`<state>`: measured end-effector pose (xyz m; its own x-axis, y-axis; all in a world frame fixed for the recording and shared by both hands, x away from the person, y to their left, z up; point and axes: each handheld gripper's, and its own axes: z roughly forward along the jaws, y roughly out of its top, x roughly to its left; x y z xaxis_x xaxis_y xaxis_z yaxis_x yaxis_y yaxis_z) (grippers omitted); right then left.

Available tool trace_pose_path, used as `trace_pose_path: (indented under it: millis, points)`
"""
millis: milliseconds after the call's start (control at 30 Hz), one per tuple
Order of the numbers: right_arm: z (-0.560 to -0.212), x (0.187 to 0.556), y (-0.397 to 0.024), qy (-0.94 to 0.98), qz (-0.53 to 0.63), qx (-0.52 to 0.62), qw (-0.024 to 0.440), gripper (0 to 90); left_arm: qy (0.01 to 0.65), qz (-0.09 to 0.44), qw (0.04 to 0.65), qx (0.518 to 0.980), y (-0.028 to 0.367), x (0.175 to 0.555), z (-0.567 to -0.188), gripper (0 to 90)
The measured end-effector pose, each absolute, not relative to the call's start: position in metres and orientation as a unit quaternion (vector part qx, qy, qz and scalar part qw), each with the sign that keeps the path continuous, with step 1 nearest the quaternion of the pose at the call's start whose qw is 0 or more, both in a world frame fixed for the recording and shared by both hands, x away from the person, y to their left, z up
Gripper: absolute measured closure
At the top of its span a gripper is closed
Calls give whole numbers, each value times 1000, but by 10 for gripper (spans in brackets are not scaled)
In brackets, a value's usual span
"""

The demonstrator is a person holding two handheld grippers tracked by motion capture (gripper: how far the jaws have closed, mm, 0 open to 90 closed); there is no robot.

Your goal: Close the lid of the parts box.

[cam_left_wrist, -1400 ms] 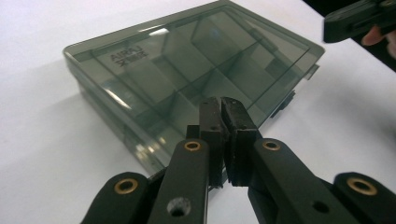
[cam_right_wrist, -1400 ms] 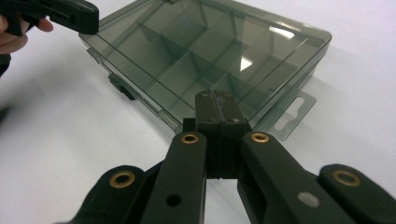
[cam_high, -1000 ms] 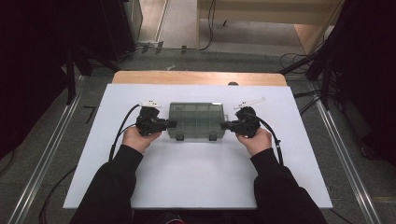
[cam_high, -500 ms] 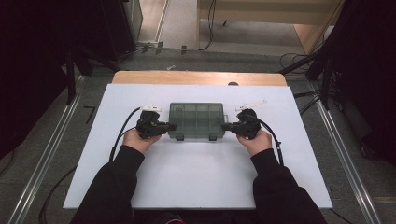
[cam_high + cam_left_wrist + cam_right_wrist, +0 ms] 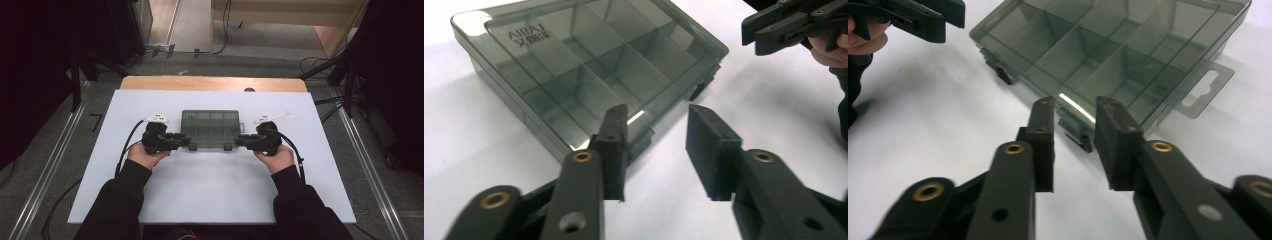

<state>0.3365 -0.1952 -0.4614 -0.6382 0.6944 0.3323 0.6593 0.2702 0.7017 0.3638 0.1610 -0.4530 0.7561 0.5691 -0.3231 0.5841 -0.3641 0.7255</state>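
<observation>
Left gripper [image 5: 186, 141] at the box's near-left corner; its jaws have just been opening and stand partly apart with nothing pressed between them. The smoky plastic compartment box [image 5: 210, 128], lid closed, lies flat mid-table [image 5: 210, 200]. Right gripper [image 5: 240, 141] at the near-right latch [image 5: 1075, 131], jaws likewise just opened, gripping nothing.

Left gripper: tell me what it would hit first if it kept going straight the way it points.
Most likely the near latch on the front edge of the smoky compartment box. The left gripper is open with nothing between its jaws, which have just been opening.
</observation>
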Motion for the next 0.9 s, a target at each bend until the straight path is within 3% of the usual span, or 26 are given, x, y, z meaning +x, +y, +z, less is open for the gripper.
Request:
trace_pose_path:
  millis: [133,433,900]
  points:
    - [-461,326,-197,797,436,417,37,543,344,-10,442,829,162,358,-453,479]
    - [-465,308,-200,799,438,409,38,441,336,-11,443,831,165,344,-456,356]
    - [-471,277,-210,800,443,404,34,389,332,-4,437,836,178,311,-460,329]
